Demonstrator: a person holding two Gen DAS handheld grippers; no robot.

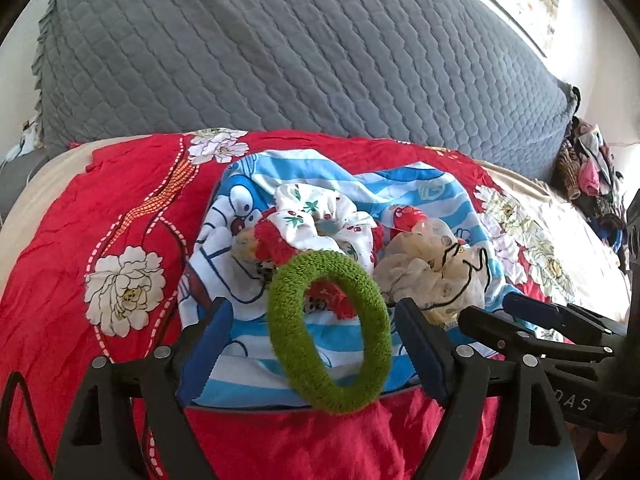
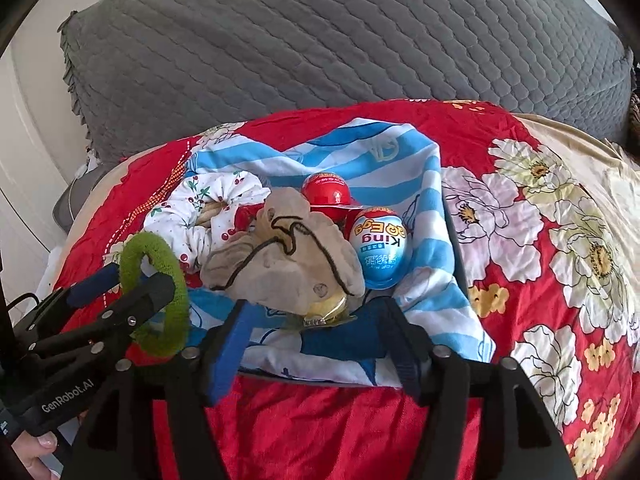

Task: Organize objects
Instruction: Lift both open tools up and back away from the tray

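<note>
The green hair tie (image 1: 329,332), a fuzzy terry ring stretched into an oval, stands on edge between the fingers of the left gripper (image 1: 316,344). In the left wrist view its long axis runs from upper left to lower right, and its open centre faces the camera. Both blue-padded fingers are spread wide; the right one lies just beside the ring, but whether it touches cannot be told, and the left one stands clear of it.

The ring hangs over a blue-and-white striped cartoon cloth (image 1: 248,344) that lines what looks like a dark-rimmed tray, set on a glossy red bedspread (image 1: 120,200) printed with white flowers. Piled on the cloth beyond the ring are a white cherry-print scrunchie (image 1: 320,216), a red fluffy hair tie (image 1: 276,244), and a crumpled cream gauze scrunchie (image 2: 288,264) edged with thin black cord.

From the right wrist view, the right gripper (image 2: 316,344) hovers over the near edge of the cloth with its fingers apart and nothing between them. Just ahead lies the cream scrunchie, with a gold foil piece (image 2: 324,308) poking from beneath it. Two smooth plastic toy eggs sit beside it: a blue "King" egg (image 2: 380,252) lying with its tip toward the camera, and a red egg (image 2: 326,194) behind it. A grey quilted cushion (image 2: 340,40) rises at the back.
</note>
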